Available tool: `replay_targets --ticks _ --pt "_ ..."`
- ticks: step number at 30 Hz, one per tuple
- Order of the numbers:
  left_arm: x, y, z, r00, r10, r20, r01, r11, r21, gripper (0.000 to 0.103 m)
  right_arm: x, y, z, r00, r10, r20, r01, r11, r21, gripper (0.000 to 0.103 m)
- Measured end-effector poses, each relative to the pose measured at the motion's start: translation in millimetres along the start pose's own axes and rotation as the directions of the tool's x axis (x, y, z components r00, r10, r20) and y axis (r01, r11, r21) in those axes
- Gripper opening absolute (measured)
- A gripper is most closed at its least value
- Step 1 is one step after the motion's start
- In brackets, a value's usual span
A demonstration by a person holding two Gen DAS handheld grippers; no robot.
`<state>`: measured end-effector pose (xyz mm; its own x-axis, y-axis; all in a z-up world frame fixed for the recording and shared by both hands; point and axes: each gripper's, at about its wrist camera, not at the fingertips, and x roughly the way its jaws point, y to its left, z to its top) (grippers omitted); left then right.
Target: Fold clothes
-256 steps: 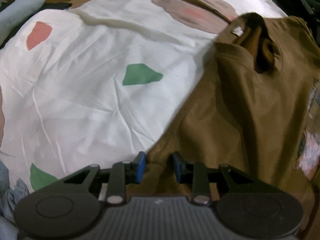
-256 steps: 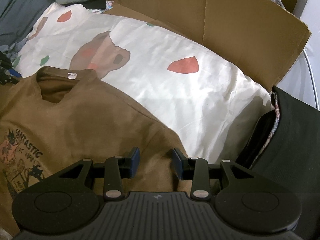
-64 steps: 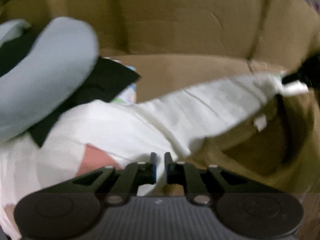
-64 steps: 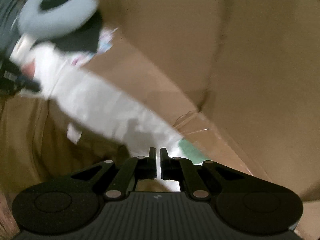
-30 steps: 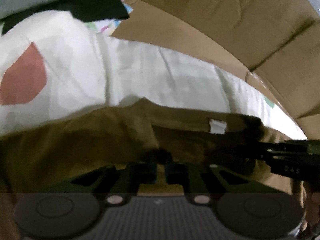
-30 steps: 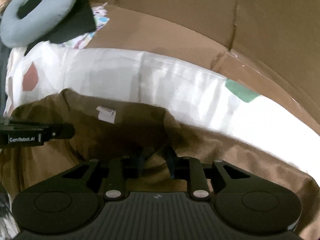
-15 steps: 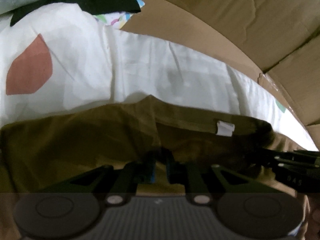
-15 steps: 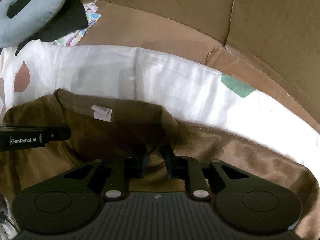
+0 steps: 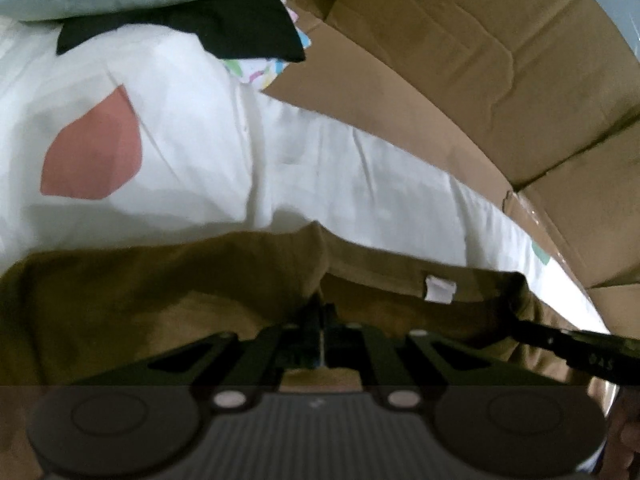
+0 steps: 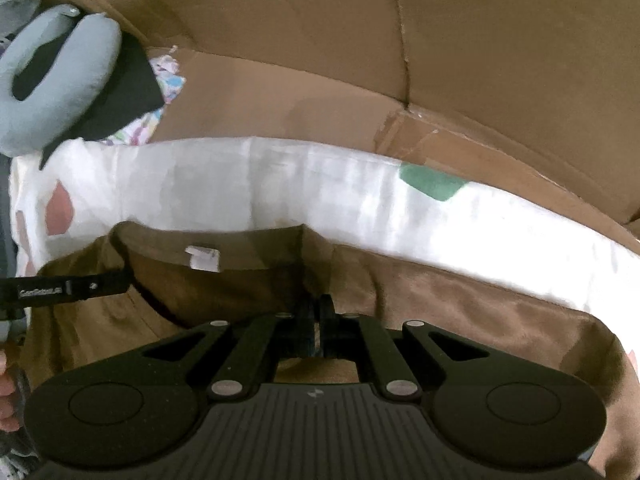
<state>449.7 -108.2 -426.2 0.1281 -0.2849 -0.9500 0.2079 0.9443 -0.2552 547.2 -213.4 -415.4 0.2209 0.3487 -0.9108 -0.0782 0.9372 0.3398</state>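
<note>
Both grippers, the left gripper [image 9: 320, 320] and the right gripper [image 10: 316, 308], pinch the brown shirt [image 10: 460, 300] by its neck, right at their tips. The shirt lies on the white sheet [image 9: 320, 160] just ahead. I think they should lift together, evenly, so it hangs flat.

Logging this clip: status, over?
Left gripper, right gripper both shut on brown T-shirt, either side of collar. Cardboard box close behind. Nothing blocking.

In the right wrist view, the left gripper [image 10: 120, 280] carries a small white line of print along its dark finger; it is blurred and reads roughly as "GenRobot.AI". In the left wrist view, the right gripper [image 9: 516, 320] bears faint digits, "045". The brown shirt's neck tag [image 10: 204, 258] shows no legible print.
</note>
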Motion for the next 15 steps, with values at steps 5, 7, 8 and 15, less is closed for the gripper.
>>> replay_targets --ticks 5,7,8,15 --pt "-4 -7 5 0.999 -0.041 -0.002 0.041 0.999 0.03 0.018 -15 -1 4 0.997 0.078 0.024 -0.079 0.997 0.027 0.037" --pt "-5 -15 6 0.998 -0.062 -0.011 0.063 0.996 0.057 0.02 -26 -2 6 0.994 0.096 0.049 -0.097 0.995 0.019 0.041" --pt "-6 -20 7 0.997 -0.071 -0.016 0.072 0.995 0.074 0.022 -32 -4 6 0.994 0.097 0.057 -0.098 0.995 0.016 0.041" --pt "-7 -70 5 0.998 -0.059 -0.026 0.063 0.973 0.22 0.034 -62 -22 -5 0.996 0.052 0.078 -0.048 0.998 -0.042 0.041"
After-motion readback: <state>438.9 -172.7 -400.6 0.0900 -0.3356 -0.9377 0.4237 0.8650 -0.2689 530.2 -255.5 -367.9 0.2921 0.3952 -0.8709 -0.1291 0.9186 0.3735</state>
